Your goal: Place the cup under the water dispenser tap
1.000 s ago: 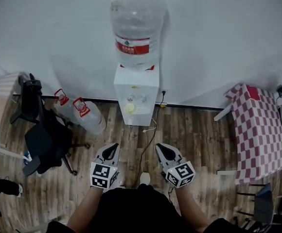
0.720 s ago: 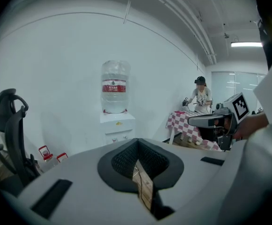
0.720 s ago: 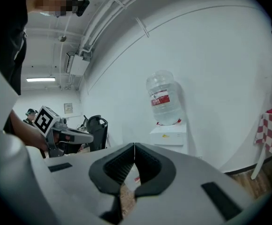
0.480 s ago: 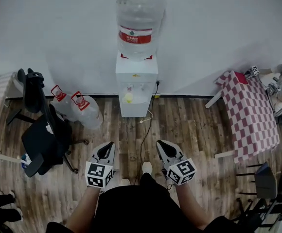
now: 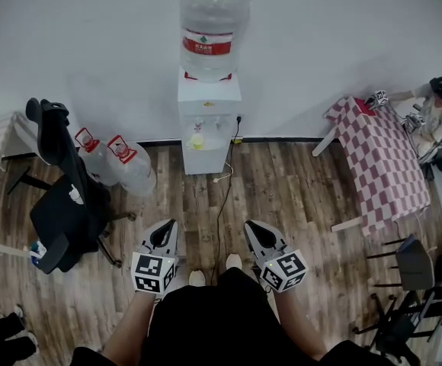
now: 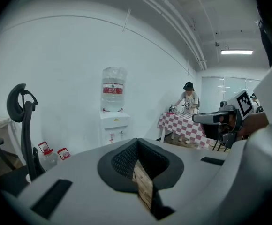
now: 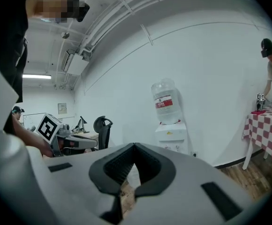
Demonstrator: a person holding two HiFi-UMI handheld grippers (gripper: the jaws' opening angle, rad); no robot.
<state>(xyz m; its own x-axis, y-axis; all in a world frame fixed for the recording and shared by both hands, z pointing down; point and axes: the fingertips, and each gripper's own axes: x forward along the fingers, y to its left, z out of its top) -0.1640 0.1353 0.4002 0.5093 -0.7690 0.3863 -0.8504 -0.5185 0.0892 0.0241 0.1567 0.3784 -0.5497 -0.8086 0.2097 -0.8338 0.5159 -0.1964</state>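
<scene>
Head view shows our left gripper (image 5: pixel 168 233) well short of the water dispenser (image 5: pixel 208 120), jaws pressed together on nothing. In the dispenser's tap recess sits what we take for the cup (image 5: pixel 197 140), yellow, too small to be sure. Our right gripper (image 5: pixel 257 235), equally far from the dispenser, is likewise closed and empty. We judge the cup light and thin-walled: pinch its side gently, below the rim.

White wall (image 5: pixel 343 36), apparently wooden floor (image 5: pixel 282 197), checked table (image 5: pixel 381 166), black chair (image 5: pixel 61 212).
</scene>
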